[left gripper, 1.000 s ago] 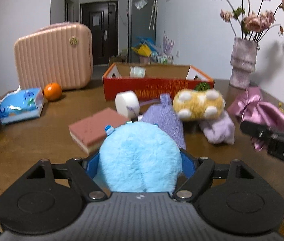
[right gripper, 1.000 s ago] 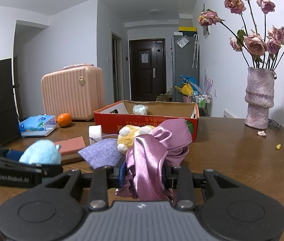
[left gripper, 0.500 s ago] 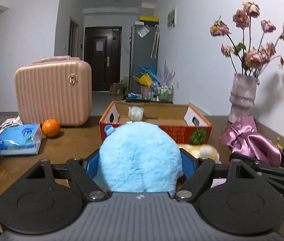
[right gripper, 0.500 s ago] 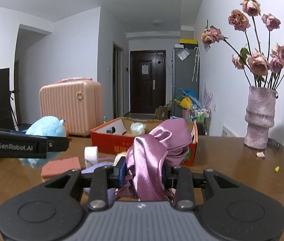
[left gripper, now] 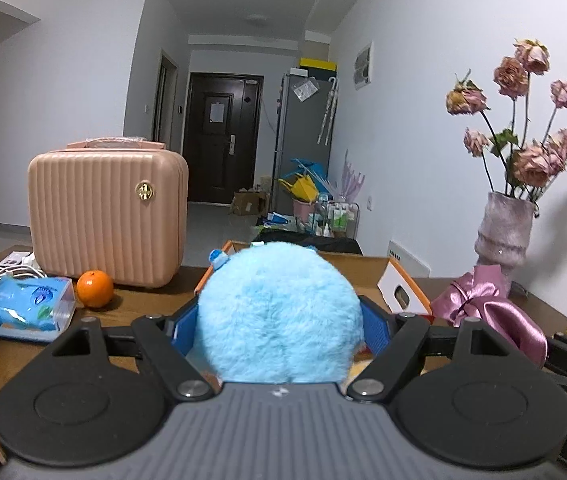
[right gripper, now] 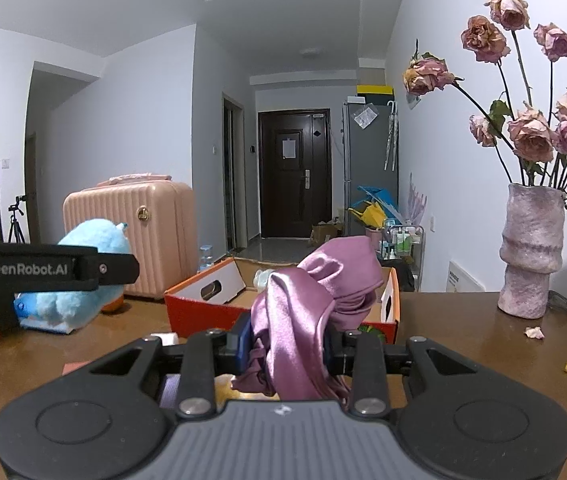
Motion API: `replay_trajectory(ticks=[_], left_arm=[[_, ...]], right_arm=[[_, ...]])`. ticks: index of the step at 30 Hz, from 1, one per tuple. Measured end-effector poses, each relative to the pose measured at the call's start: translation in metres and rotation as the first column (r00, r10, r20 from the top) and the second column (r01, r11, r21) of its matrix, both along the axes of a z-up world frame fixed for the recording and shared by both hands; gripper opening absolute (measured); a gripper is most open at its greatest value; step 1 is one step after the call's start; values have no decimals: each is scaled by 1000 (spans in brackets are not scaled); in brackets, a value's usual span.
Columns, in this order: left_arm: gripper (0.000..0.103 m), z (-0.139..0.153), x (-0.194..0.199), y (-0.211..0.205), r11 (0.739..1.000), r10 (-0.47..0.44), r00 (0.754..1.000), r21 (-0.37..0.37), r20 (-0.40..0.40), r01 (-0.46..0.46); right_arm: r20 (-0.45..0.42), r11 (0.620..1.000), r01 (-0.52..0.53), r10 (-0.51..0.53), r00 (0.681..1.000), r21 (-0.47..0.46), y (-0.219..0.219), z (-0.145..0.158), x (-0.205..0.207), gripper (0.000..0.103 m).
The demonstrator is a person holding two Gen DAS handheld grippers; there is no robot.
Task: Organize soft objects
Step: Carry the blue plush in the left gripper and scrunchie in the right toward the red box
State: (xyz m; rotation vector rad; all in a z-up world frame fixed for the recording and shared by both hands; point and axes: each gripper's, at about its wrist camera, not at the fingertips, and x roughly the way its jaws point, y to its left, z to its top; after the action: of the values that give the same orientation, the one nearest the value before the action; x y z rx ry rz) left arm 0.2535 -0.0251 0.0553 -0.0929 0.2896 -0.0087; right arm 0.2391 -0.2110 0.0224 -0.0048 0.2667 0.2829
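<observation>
Carrying two softies at once: left gripper [left gripper: 279,320] clamped on blue plush [left gripper: 279,312], right gripper [right gripper: 287,344] pinching pink satin [right gripper: 307,304]. Both held up w/ box [right gripper: 203,308] just ahead, probably so they drop in together.

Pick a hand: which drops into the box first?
Right, probably. Its gripper holds the satin cloth just before the box; the left gripper, gripping the blue plush, sits further left.
</observation>
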Motion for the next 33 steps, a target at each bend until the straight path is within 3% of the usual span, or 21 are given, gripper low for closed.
replay_trajectory(ticks=[16, 33], left_arm=[[80, 3, 78, -10, 998, 38, 999, -57, 0, -38], [80, -7, 159, -13, 994, 88, 996, -61, -29, -90]], right_arm=[[-16, 1000, 11, -12, 1000, -2, -3, 0, 77, 32], [-67, 999, 31, -31, 997, -7, -4, -3, 164, 32]])
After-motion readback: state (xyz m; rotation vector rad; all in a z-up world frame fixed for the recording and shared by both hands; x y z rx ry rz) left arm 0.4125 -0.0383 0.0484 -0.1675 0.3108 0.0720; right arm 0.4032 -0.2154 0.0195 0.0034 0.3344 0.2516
